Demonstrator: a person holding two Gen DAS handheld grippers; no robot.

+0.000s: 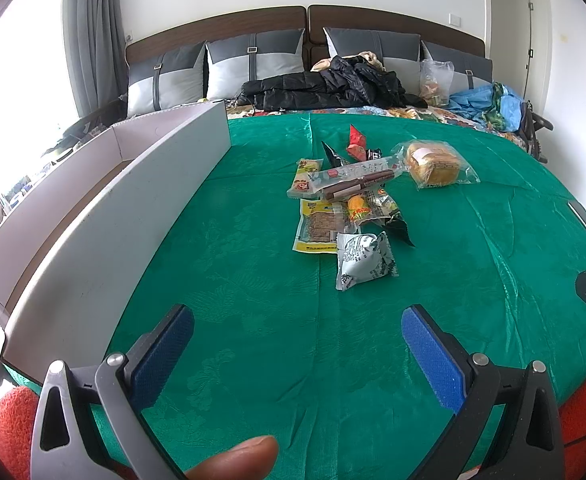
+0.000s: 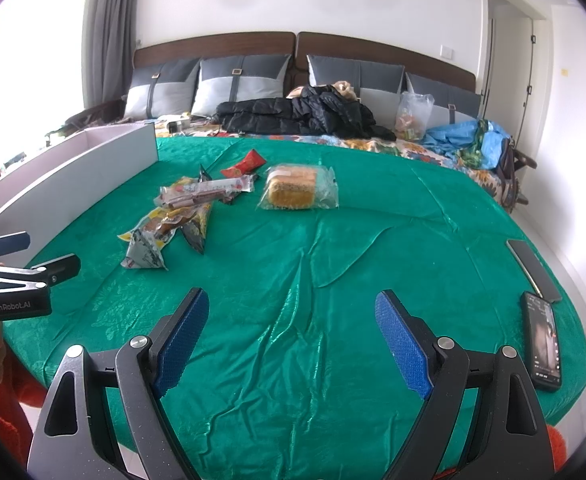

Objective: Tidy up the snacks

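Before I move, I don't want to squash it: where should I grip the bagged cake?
Probably take the cake bag by its flat clear flap on the right end, where no cake fills it. Come from the right with the open right gripper; that side is free of the other snacks.

Daylight is flooding in from the left.
Fisheye edges are bending and darkening; the green cloth (image 2: 333,264) is glaring softly.

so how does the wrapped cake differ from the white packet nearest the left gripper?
The wrapped cake is in clear film that shows a golden block; the white packet is opaque, with dark print. The cake lies apart, right of the pile; the packet touches the pile's near edge. Both lie sealed on the green cloth, ungripped.
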